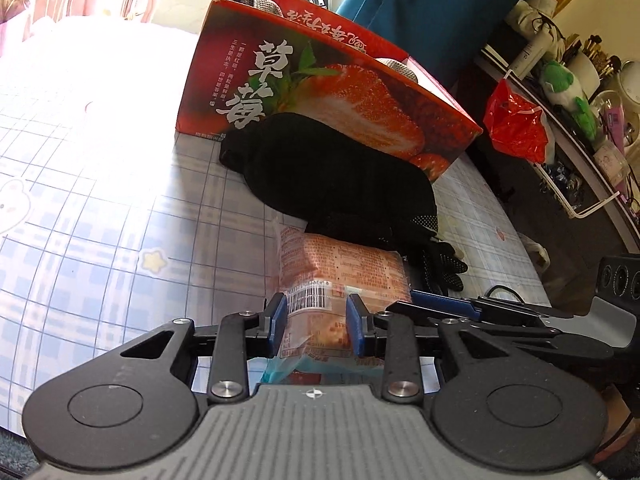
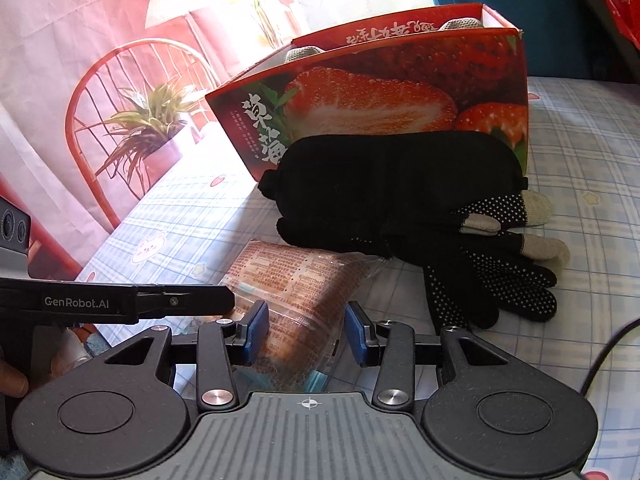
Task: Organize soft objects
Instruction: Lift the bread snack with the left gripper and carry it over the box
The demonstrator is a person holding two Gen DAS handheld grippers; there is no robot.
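The box [image 2: 400, 92] shows a cut strawberry and the characters 草莓; the arm of the left gripper [image 1: 317, 322] reads "GenRobot.AI". The packet [image 1: 344, 268], crinkly clear plastic with orange print and a barcode, lies on the checked sheet [image 1: 100, 220]. The left pads [image 1: 279, 314] pinch its end. The right gripper [image 2: 307, 330] stands around it, slightly apart. A black eye mask [image 2: 392, 184] leans on the box, over dotted gloves [image 2: 492, 276].

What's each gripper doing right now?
Left gripper: jaws shut on the snack packet.
Right gripper: jaws open around the same packet, not clamped.
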